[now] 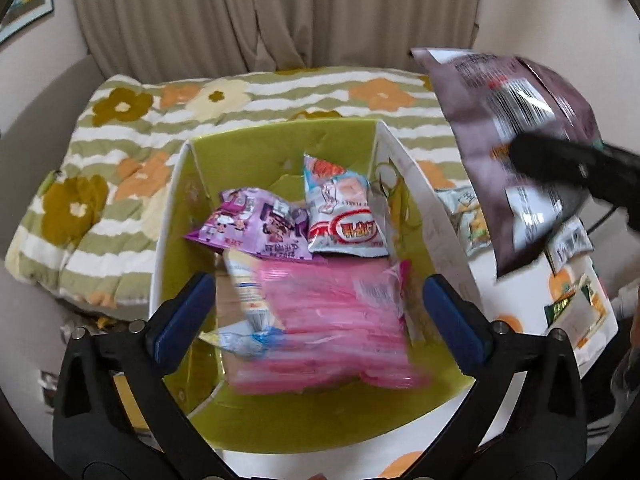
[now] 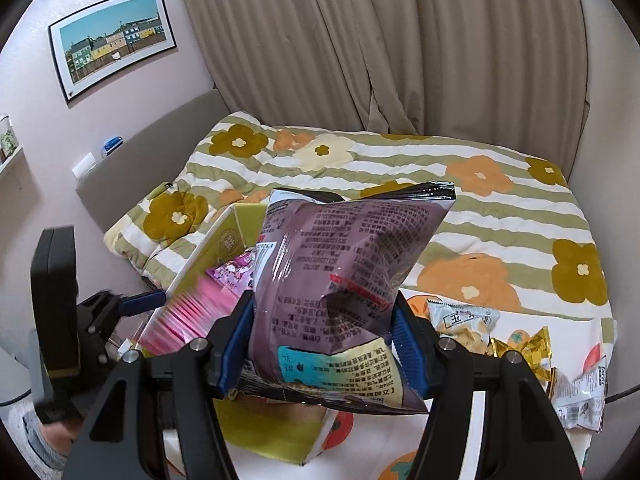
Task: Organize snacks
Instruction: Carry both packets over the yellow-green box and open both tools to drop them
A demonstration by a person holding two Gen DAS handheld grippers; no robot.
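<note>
Sorting well under way, by the look of it; already inside the green-lined box [image 1: 280,148]: a pink packet [image 1: 332,320] lying flat, a purple packet [image 1: 256,228] and a white-and-red packet [image 1: 344,212] resting on the heap behind it. Left gripper [image 1: 320,320] poised over the box, jaws spread wide and clamped on nothing, the pink packet below and between them but free of the pads. Right gripper [image 2: 322,344] closed on a large mauve bag [image 2: 340,292], pads pressed into both sides, carried just beside the box and above its near wall. Still out on the floral quilt [image 2: 500,216]: a pale packet [image 2: 460,324], gold-wrapped sweets [image 2: 524,344] and a small silver sachet [image 2: 584,400]; probably several trips left.
</note>
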